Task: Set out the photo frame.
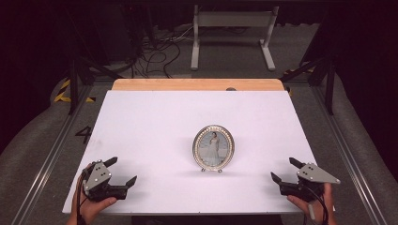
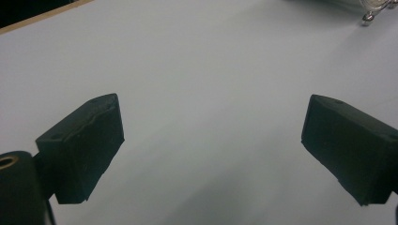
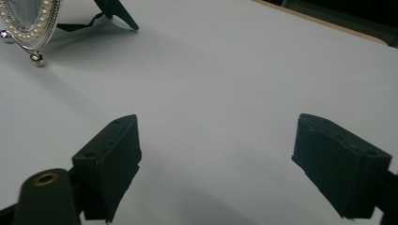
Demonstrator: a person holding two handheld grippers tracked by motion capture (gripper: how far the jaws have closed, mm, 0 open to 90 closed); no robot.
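An oval silver picture frame (image 1: 213, 147) with a pearl-studded rim stands upright on small feet near the middle of the white table (image 1: 155, 117). Its lower rim and foot show at the top left of the right gripper view (image 3: 33, 35), with the black back stand behind it. A foot of the frame (image 2: 371, 14) peeks in at the top right of the left gripper view. My left gripper (image 1: 123, 171) is open at the front left corner, with nothing between its jaws (image 2: 211, 140). My right gripper (image 1: 282, 170) is open at the front right (image 3: 216, 150), also empty.
A strip of bare wood (image 1: 197, 84) runs along the table's far edge. Beyond it stand a grey metal stand (image 1: 232, 33) and loose cables (image 1: 155, 51) on the floor. Metal rails (image 1: 347, 154) flank both sides of the table.
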